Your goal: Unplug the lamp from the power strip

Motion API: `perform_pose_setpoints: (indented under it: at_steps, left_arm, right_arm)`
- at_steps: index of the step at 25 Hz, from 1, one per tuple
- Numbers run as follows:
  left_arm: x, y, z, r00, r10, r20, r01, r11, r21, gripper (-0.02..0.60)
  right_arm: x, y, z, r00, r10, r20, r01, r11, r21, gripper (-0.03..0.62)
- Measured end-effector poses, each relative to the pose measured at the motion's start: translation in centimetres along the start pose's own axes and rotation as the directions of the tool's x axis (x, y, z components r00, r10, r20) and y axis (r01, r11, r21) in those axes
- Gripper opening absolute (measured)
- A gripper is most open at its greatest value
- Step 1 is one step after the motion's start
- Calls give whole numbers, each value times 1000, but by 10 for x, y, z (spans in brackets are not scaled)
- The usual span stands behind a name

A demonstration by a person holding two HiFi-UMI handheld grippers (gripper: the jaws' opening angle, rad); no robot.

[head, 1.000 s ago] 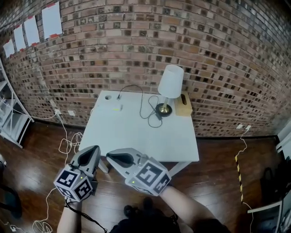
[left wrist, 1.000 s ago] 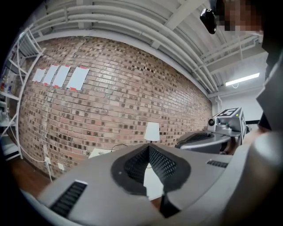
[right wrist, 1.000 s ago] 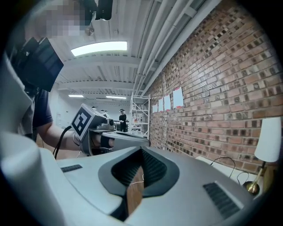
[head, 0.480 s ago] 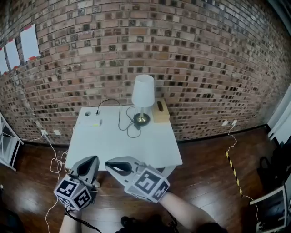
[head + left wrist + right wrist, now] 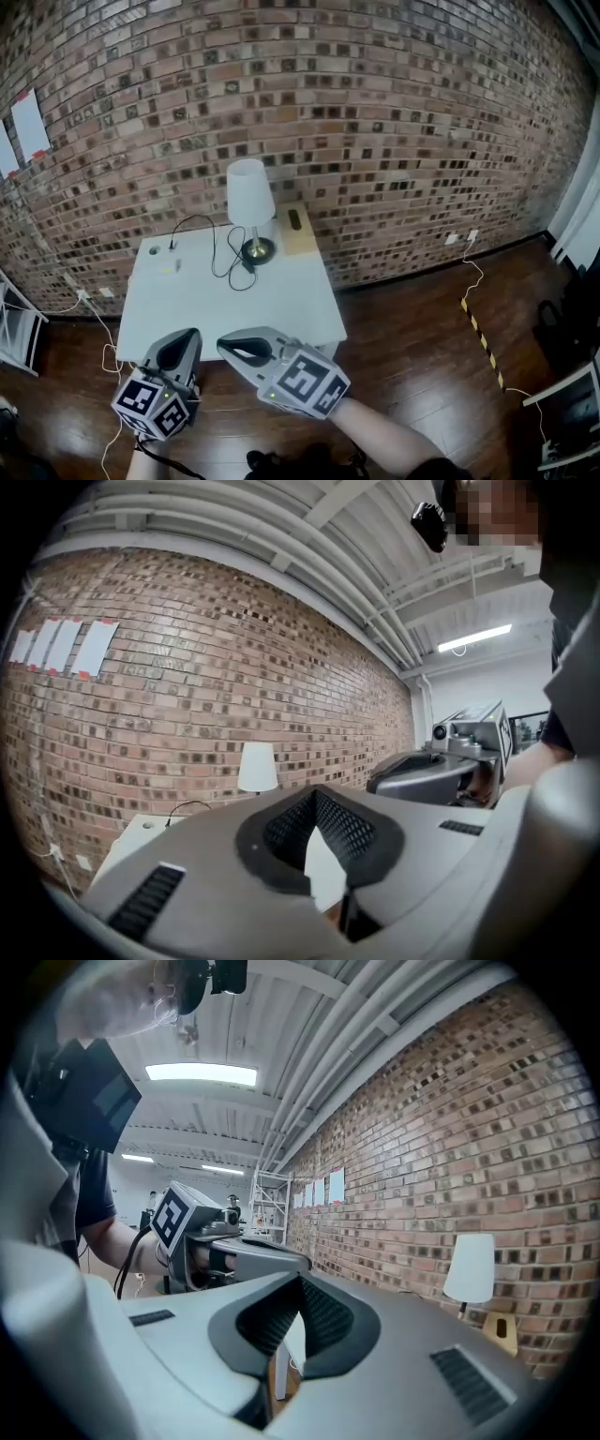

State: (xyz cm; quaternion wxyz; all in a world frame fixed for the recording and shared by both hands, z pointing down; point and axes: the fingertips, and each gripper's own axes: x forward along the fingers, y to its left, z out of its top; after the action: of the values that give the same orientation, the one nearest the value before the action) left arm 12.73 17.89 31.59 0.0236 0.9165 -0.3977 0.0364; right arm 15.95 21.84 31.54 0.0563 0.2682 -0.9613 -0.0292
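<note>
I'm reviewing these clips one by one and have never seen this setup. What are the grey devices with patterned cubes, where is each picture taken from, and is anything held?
There is no robot: a person holds a two-jaw gripper in each hand, the left gripper and the right gripper; the cubes are part of them. The head view comes from a camera on the person's head, looking down. Each gripper view comes from a camera riding on that gripper, looking along its jaws. Ahead, by a brick wall, stands a white table with a lamp, its black cord looping over the top, and a wooden box beside the lamp. Both grippers are short of the table, jaws together, holding nothing.
</note>
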Motion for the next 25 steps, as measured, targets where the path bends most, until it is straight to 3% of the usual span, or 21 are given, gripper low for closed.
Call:
perform_pose_setpoints:
  at_steps: [15,25]
  left_arm:
    - [63,-82,20,999,-33,-38,35,998,59,15]
    - [81,-92,6,996,-53,-78,57,997,57,15]
  right_arm:
    - [-94,-47,2,998,-45,34,45,999,13,-18]
    - [-99,-66,-16,998,-64,16,64,997,36,-18]
